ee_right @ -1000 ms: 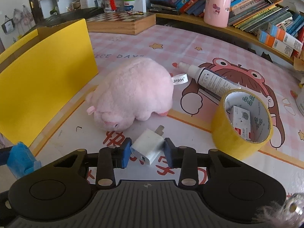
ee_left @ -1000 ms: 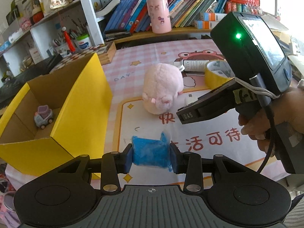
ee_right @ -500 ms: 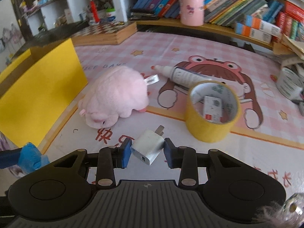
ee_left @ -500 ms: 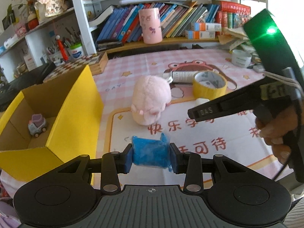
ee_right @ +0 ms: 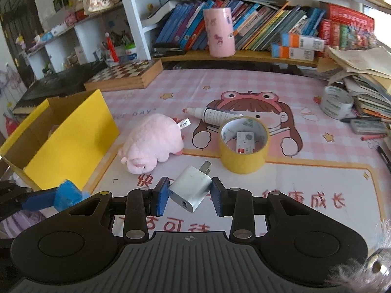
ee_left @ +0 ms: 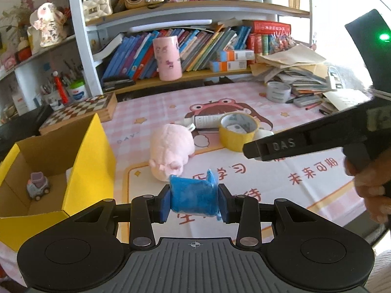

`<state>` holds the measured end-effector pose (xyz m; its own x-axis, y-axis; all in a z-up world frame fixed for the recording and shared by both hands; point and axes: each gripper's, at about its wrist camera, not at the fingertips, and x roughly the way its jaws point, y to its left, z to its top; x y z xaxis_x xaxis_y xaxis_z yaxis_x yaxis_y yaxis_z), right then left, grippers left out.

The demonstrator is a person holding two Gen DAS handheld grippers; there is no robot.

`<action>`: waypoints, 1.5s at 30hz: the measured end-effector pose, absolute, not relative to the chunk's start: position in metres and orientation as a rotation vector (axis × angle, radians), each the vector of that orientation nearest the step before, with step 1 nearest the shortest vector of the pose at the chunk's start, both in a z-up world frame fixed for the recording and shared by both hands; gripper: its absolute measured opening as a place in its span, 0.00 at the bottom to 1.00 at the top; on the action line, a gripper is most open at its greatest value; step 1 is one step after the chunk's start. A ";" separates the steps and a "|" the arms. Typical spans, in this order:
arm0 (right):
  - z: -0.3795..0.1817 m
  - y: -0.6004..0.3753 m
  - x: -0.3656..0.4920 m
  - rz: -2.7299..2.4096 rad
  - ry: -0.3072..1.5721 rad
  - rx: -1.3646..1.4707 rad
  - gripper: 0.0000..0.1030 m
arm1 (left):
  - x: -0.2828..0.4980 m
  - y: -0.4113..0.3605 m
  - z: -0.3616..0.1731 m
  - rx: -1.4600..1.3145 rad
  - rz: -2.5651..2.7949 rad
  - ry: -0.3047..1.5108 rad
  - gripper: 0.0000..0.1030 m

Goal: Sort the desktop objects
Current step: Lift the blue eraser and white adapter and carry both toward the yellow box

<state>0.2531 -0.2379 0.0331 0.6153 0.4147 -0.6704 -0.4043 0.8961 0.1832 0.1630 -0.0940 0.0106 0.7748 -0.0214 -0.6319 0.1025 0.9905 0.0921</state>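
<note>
My left gripper [ee_left: 194, 201] is clamped on a blue packet [ee_left: 194, 199], soft and crumpled, held above the desk mat just right of the yellow box [ee_left: 88, 168]; my right gripper [ee_right: 187, 195] is clamped on a white plug adapter [ee_right: 190, 188], pinched corner to corner so it sits skewed between the pads, prongs pointing away from me. That skewed hold is my main worry: I judge the smooth adapter could pivot or slip out if I swing the hand fast, and it would drop onto the mat or the pink plush pig [ee_right: 154, 145] below. The packet squashes under the pads, so it may slide free too, though the hold looks square. Both hands are heading, I think, for the one box, and the right gripper's body already crosses the left camera's view, so the two tools could knock together over the opening. The tall yellow flap stands between the mat and the box floor, where a small toy car [ee_left: 38, 185] already lies; a low carry would catch that flap. On the mat the pig lies nearest the box, with a roll of yellow tape [ee_right: 243, 144] to its right, a small carton inside the roll, and a white bottle [ee_right: 212, 114] lying just behind it. A grey tape roll [ee_right: 336, 101] sits well apart by the paper pile.
</note>
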 end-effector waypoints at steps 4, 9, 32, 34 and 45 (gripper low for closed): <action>0.034 -0.235 0.235 0.440 0.774 0.009 0.33 | 0.161 -0.085 0.011 0.097 -0.089 0.687 0.36; 0.034 -0.230 0.216 0.412 0.775 0.003 0.33 | 0.150 -0.078 0.011 0.098 -0.124 0.676 0.36; 0.024 -0.167 0.117 0.346 0.822 0.031 0.33 | 0.065 -0.008 0.008 0.080 -0.160 0.711 0.36; 0.021 -0.162 0.108 0.338 0.833 0.040 0.33 | 0.058 -0.003 0.006 0.080 -0.166 0.722 0.36; 0.008 -0.132 0.068 0.328 0.870 0.059 0.33 | 0.023 0.024 0.001 0.082 -0.179 0.738 0.36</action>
